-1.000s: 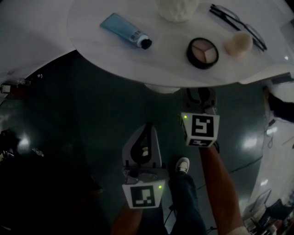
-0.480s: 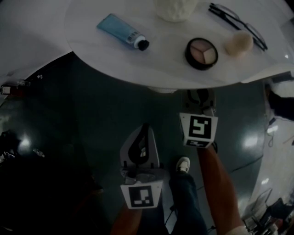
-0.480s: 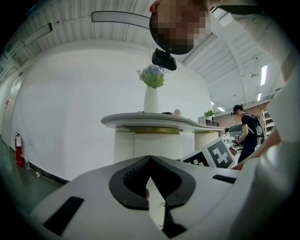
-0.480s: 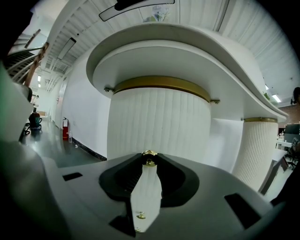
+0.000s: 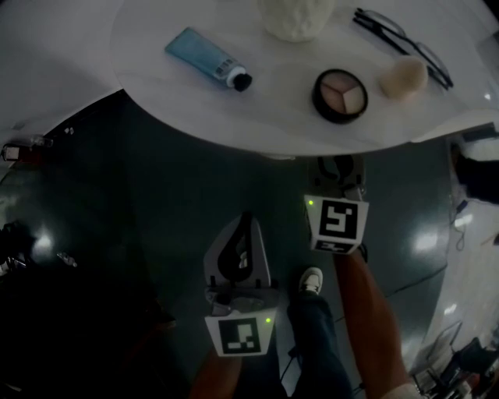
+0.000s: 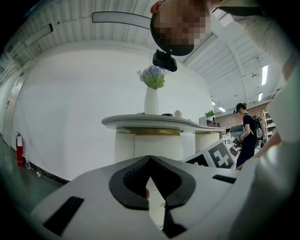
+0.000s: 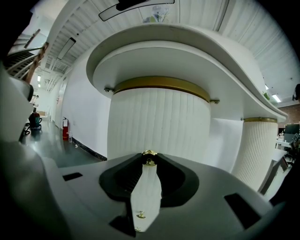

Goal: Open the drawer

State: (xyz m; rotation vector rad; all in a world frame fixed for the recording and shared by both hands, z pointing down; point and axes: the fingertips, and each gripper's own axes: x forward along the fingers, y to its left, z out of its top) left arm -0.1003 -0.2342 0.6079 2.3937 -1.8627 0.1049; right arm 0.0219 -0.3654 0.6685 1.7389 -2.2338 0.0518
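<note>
- Bench [image 5: 148, 86]: white curved top, seen from above in the head view. A ribbed white pedestal stands below it.
- Blue tube [image 5: 208, 57]: lies flat on the left part of the bench top, dark cap pointing toward the bench edge.
- Left hand-held gripper [image 5: 247, 218]: held over the dark floor, clear of the bench and near the person's shoe [image 5: 309, 280]. Its gripper view shows the jaw tips together, with nothing between them.
- White vase [image 5: 295, 17]: stands at the far edge of the bench top, right of the tube.
- Eyeshadow compact [image 5: 341, 94]: round and open, near the bench edge.
- Right hand-held gripper [image 5: 337, 168]: its front end is tucked under the bench edge, just below the compact. Its jaws are closed on the brass knob [image 7: 149, 159], gripped at the jaw tips.
- Drawer [image 7: 159, 126]: ribbed white curved front below a brass band, under the bench top. The knob is mounted on it.
- Powder puff [image 5: 403, 76]: lies right of the compact.
- Glasses [image 5: 413, 47]: lie beyond the puff.
</note>
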